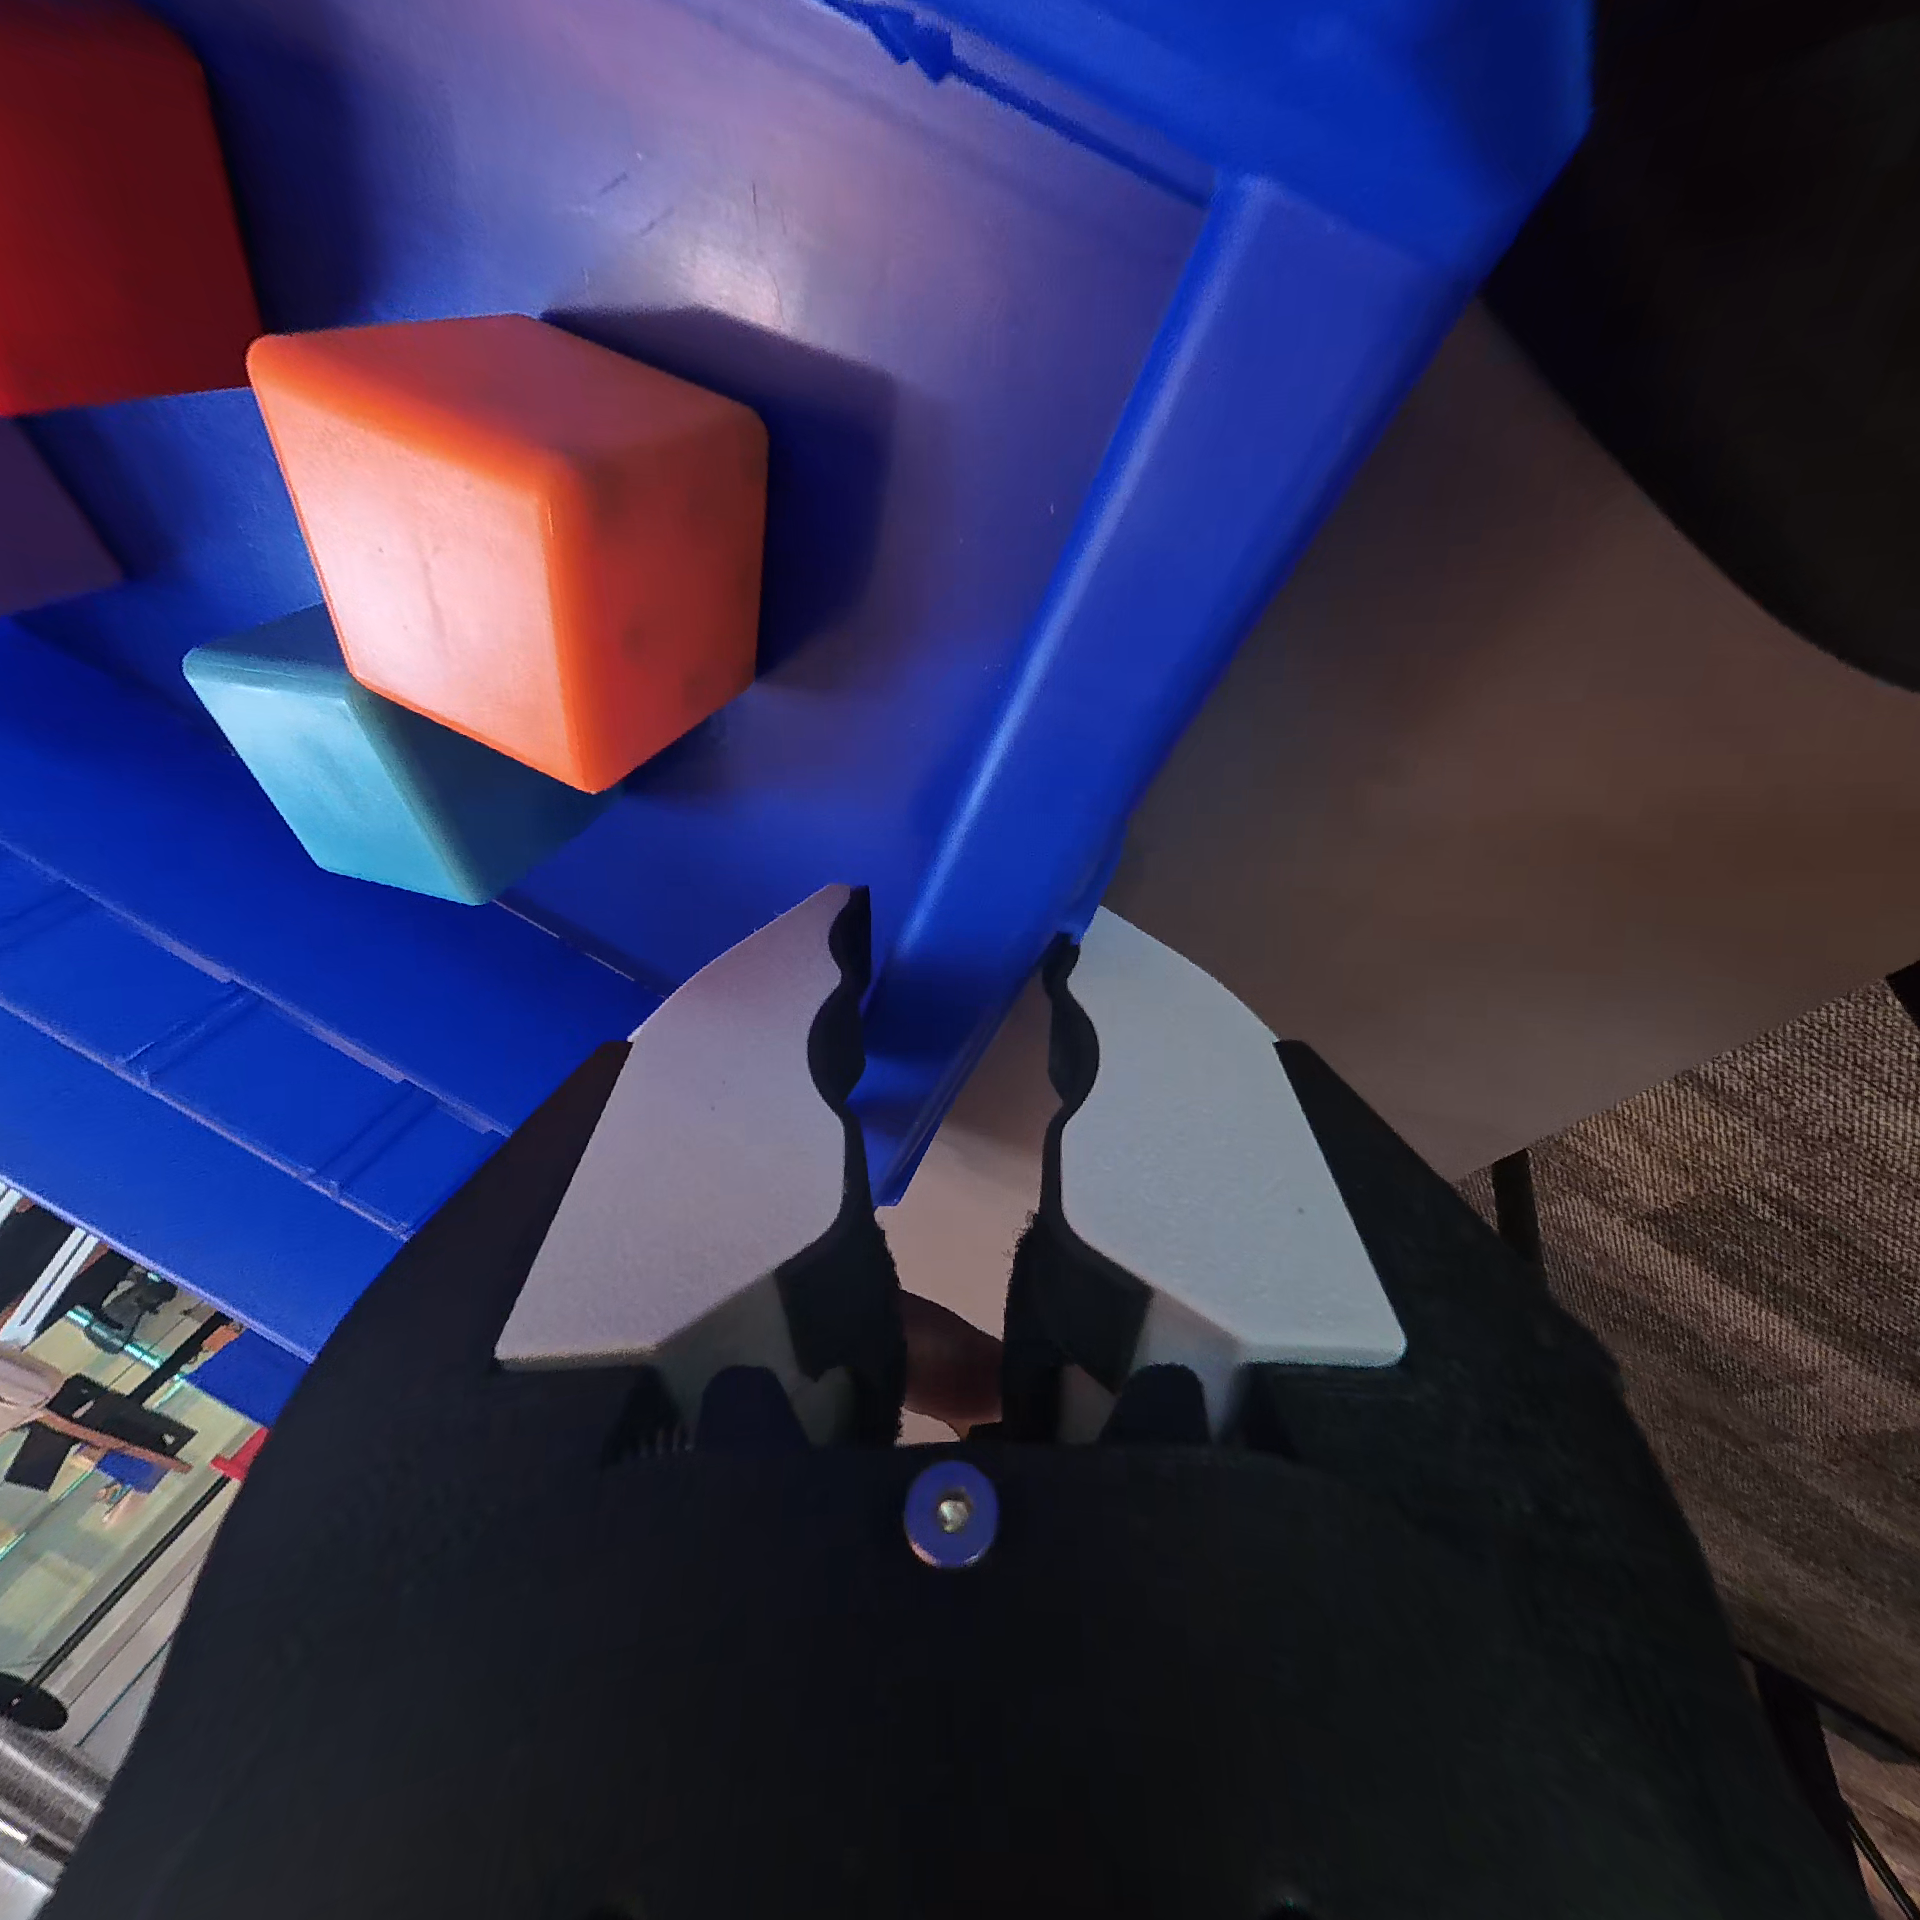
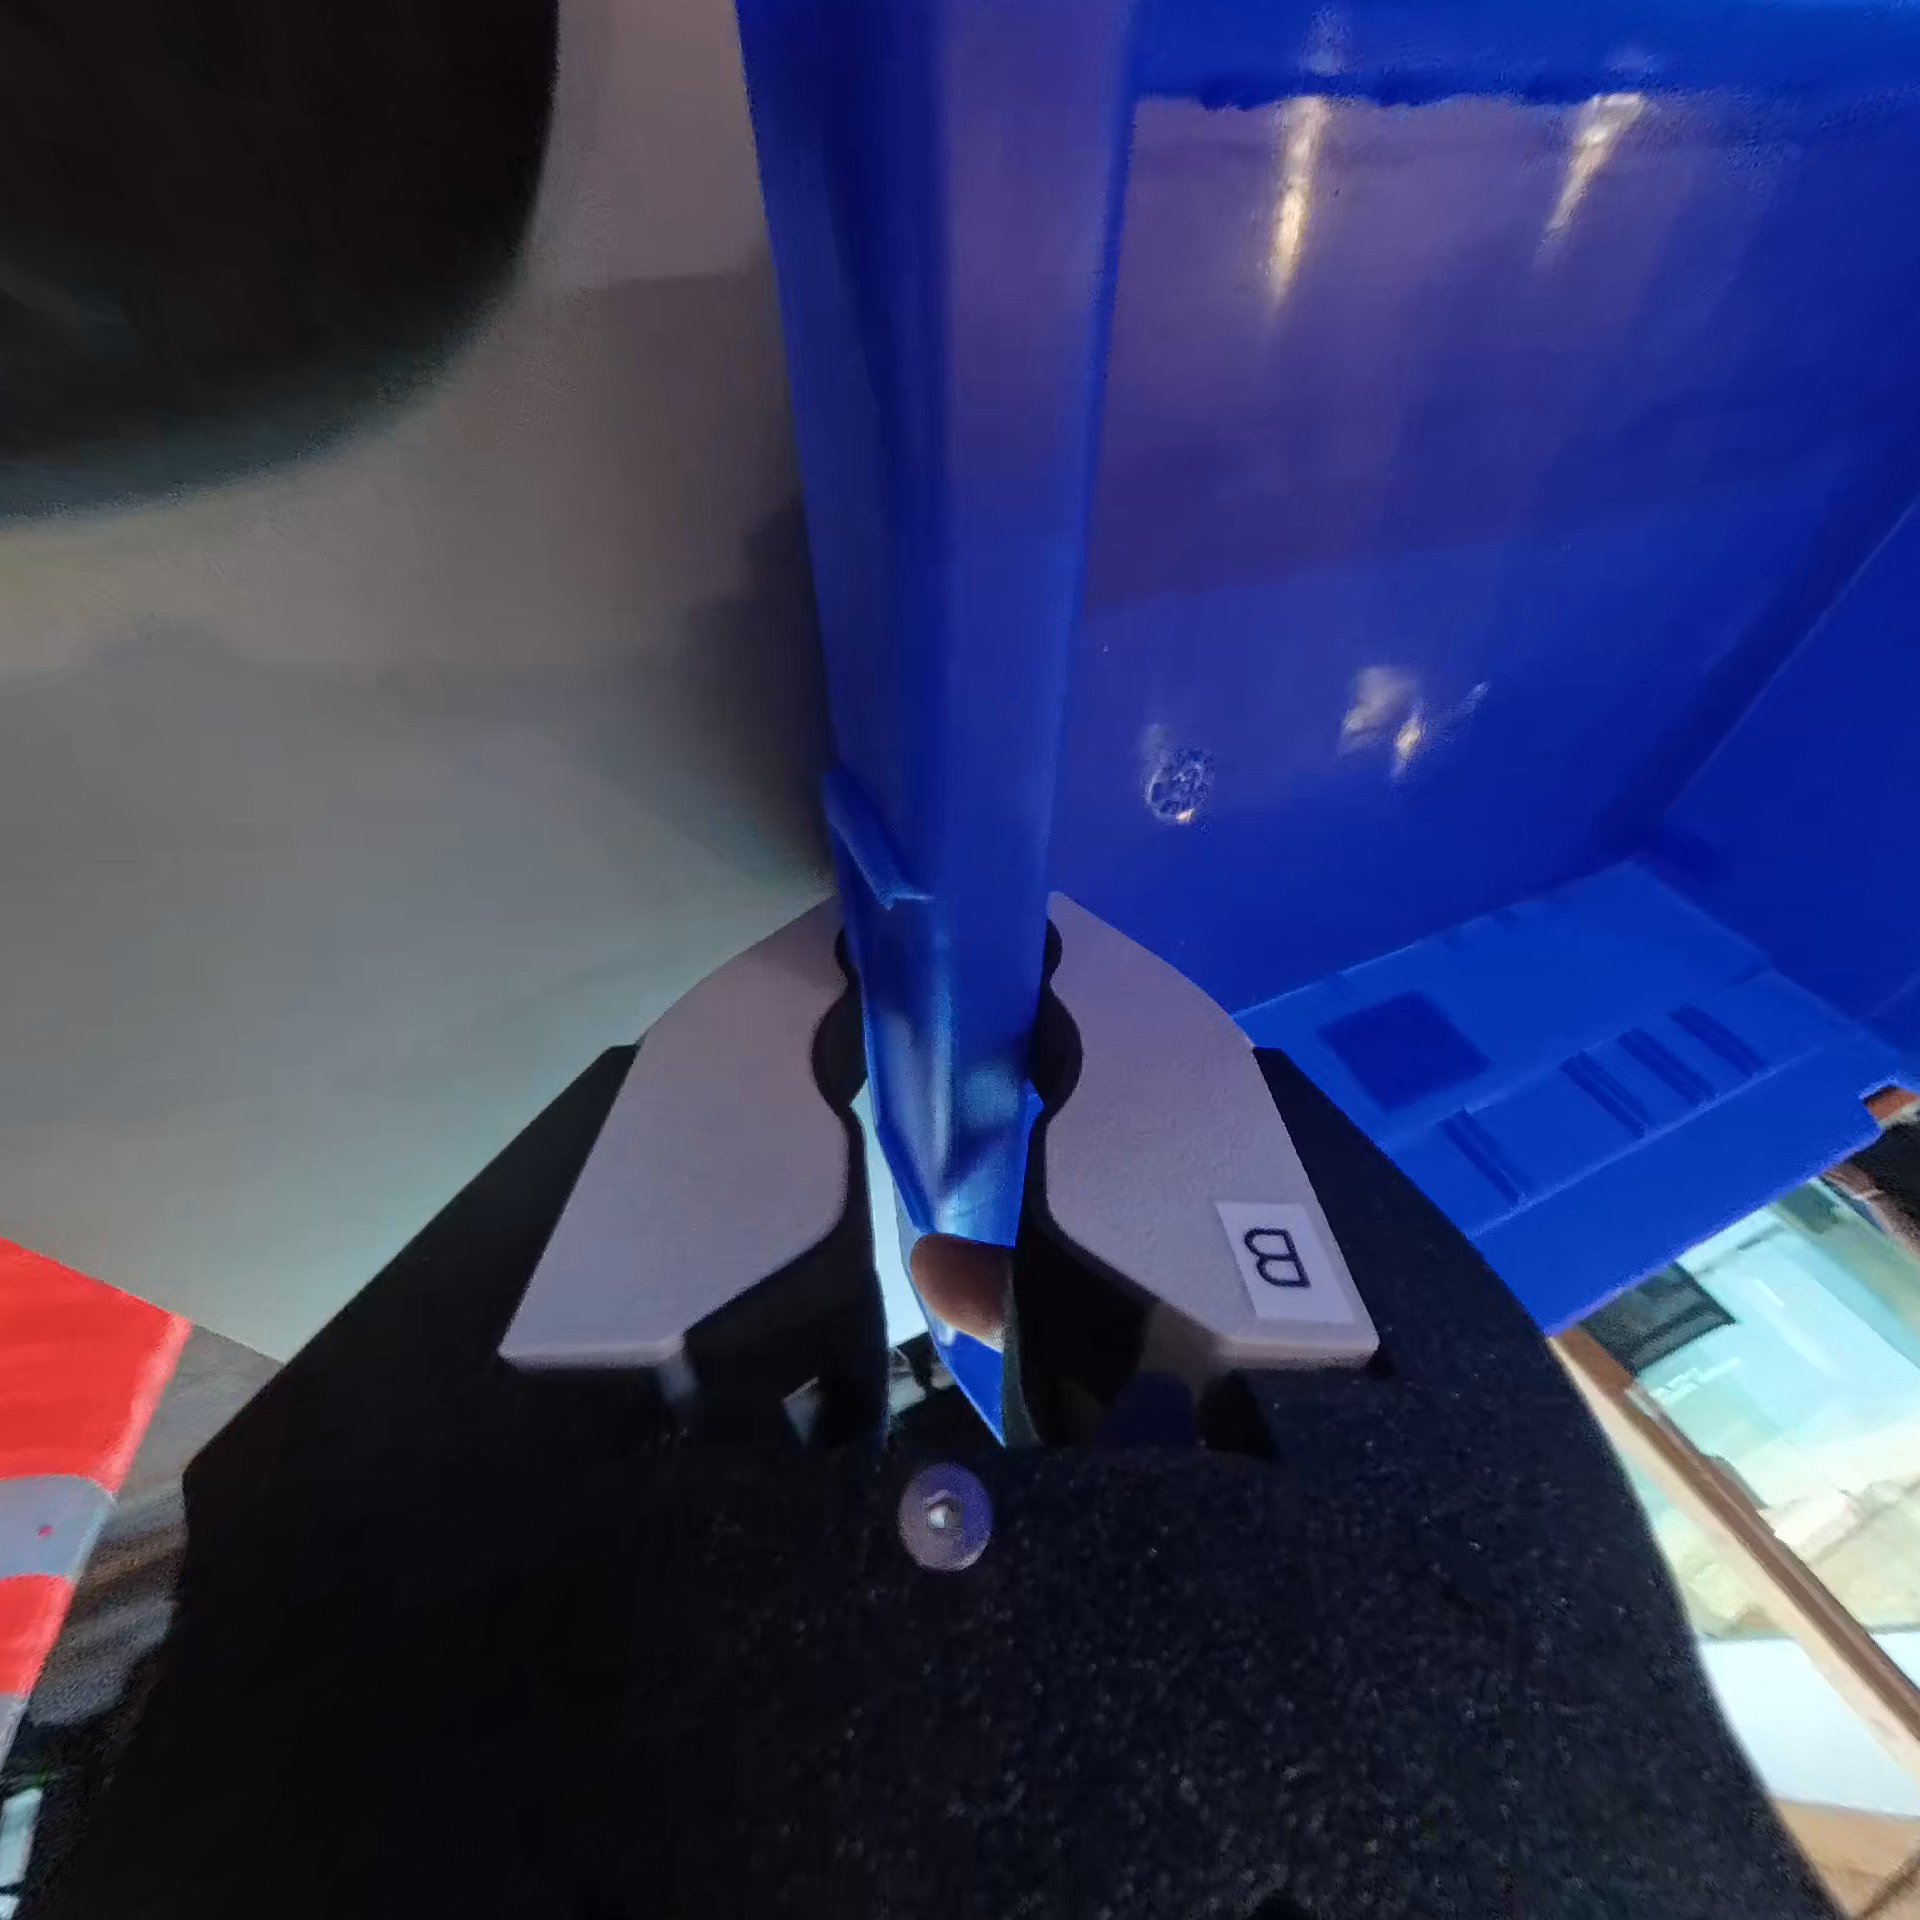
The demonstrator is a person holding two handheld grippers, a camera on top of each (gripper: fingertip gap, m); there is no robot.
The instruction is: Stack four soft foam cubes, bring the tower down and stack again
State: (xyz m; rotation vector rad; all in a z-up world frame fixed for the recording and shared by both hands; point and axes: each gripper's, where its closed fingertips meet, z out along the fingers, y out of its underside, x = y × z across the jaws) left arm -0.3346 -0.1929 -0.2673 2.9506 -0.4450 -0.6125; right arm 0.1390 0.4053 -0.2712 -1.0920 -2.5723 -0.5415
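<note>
Both grippers are on a blue plastic bin (image 1: 1195, 582), one on each side wall, and the bin looks tipped up; my read is that the cubes are being poured out.

Left gripper (image 1: 956, 1039): jaws set narrowly apart, straddling the bin's wall edge. The inner finger touches the wall; a sliver of gap shows at the outer finger, so I cannot tell whether the clamp is firm. Right gripper (image 2: 945, 1039): jaws closed onto the opposite wall (image 2: 935, 623), both fingers touching plastic, the wall running straight ahead between them.

Cubes, relative to the left claw: all lie ahead and to its left, inside the bin. The orange cube (image 1: 520, 540) is the clearest, resting against the bin's floor panel and overlapping a teal cube (image 1: 364, 779), which is nearest the fingertips. A red cube (image 1: 94, 197) sits farther ahead-left, cut off by the frame edge. A purple face (image 1: 42, 520) at the far left may be the fourth cube; too little of it shows to tell.

The left gripper is clearly the nearer one to the cubes. From the right claw, only empty bin interior shows ahead-right; no cubes are visible.

Hard to make out: the surface beneath the bin, a dark blurred shape (image 2: 239, 229) ahead-left of the right claw, and whether the cubes are sliding.
</note>
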